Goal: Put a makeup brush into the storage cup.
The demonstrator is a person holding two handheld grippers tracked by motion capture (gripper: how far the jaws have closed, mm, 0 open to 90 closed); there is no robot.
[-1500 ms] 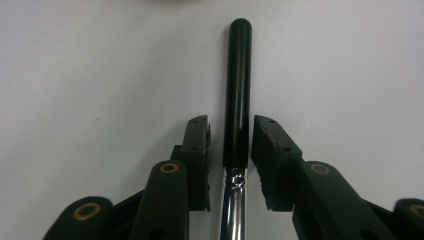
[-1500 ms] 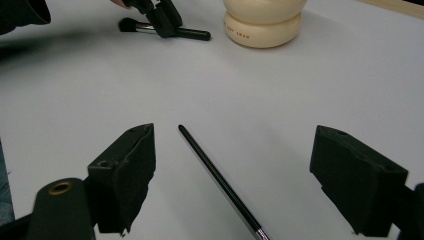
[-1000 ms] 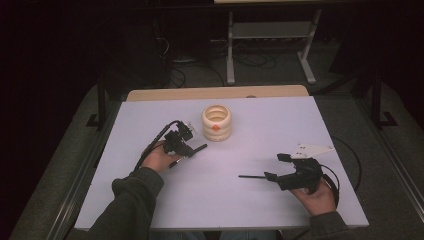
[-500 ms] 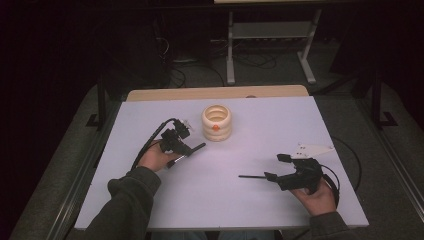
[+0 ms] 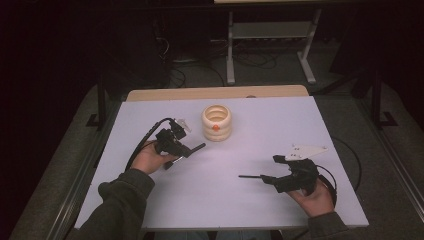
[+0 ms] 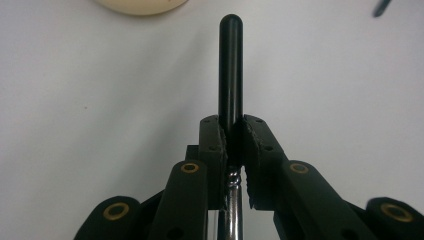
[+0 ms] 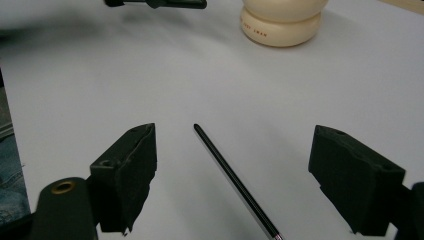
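Note:
My left gripper (image 5: 183, 149) (image 6: 232, 135) is shut on a black rod (image 6: 230, 65) with a rounded tip. The rod (image 5: 198, 147) sticks out past the jaws, and a shiny metal part shows behind the pads. It hangs just above the table, short of a cream ribbed holder (image 5: 217, 122) with an orange spot. My right gripper (image 5: 270, 170) (image 7: 235, 150) is open wide at the right of the table. A thin black stick (image 7: 227, 175) runs between its jaws without touching either pad. Its tip (image 5: 247, 176) points left.
The pale table (image 5: 240, 210) ends in a wooden strip (image 5: 215, 93) at the far edge. The holder's base (image 7: 280, 25) stands ahead of the right gripper, and the left gripper (image 7: 155, 3) is at that view's top. A metal stand (image 5: 270, 35) and cables lie on the floor beyond.
My left hand has lifted a little with the rod still gripped. The right hand and the thin stick have stayed put.

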